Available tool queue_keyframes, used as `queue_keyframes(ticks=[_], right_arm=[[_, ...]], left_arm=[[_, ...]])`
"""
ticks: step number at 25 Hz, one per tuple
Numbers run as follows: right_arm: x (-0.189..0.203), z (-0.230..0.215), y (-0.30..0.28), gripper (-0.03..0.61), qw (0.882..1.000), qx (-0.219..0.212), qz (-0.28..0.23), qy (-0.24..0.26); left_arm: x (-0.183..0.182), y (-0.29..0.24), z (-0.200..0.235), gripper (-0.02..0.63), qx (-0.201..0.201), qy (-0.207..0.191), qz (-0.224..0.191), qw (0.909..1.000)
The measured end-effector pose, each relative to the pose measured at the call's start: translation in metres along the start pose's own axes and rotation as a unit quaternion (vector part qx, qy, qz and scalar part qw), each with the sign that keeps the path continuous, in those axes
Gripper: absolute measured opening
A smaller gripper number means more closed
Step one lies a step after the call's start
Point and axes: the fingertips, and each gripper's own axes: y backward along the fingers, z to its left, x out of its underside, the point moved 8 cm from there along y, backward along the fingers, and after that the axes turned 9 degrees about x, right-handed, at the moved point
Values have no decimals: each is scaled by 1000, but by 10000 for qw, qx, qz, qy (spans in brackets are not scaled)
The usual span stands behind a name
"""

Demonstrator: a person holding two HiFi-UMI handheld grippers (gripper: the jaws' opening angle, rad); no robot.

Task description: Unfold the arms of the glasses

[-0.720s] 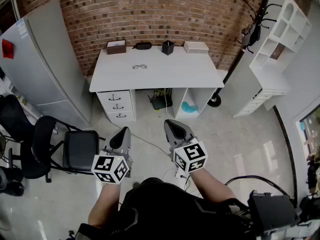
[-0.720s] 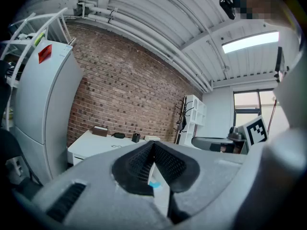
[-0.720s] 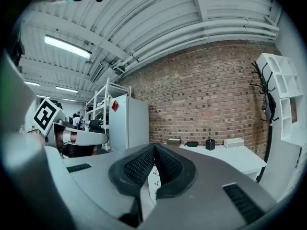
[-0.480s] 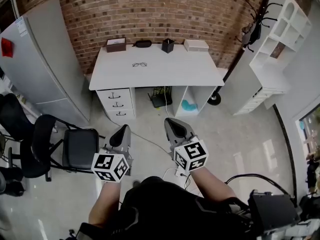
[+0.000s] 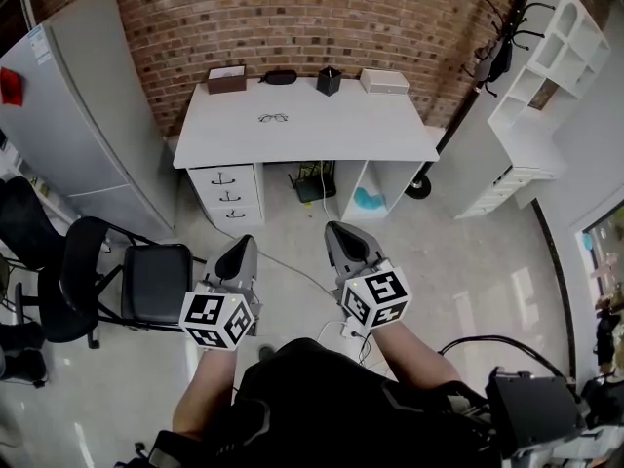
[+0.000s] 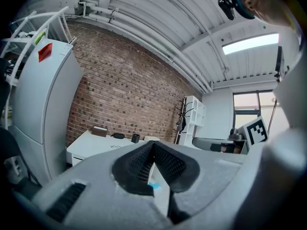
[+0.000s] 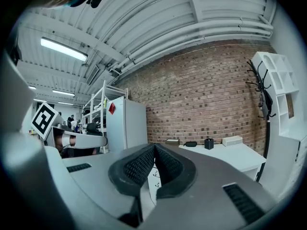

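Note:
The glasses [image 5: 274, 118] are thin and dark-rimmed and lie on the white desk [image 5: 322, 142] against the brick wall, far from both grippers. My left gripper [image 5: 240, 251] is held level over the floor in front of the desk, shut with nothing in it. My right gripper [image 5: 344, 233] is beside it, also shut and empty. In the left gripper view the left gripper's [image 6: 152, 144] pads meet, with the desk [image 6: 88, 147] small beyond them. The right gripper view shows the right gripper's [image 7: 154, 147] pads meeting too.
Along the desk's back edge stand a brown box [image 5: 226, 79], a black case [image 5: 279, 76], a black pen holder [image 5: 329, 81] and a white box [image 5: 383, 81]. A black chair [image 5: 146, 286] and a grey cabinet [image 5: 78, 115] stand left, white shelves [image 5: 546, 66] right.
The head view has shifted a little, so the desk sits slightly higher in the picture. Both grippers keep their place and stay shut.

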Motion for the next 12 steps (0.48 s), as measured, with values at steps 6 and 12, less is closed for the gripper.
queue_keyframes(ticks=[6,12], right_arm=[[1,6,-6,8,9999,58,49,136],[3,12,-11,8,9999,81,72,82]], left_arm=[[-1,4,10,7,-25,-31,15,10000],[0,10,20,8,27,14,14,10000]])
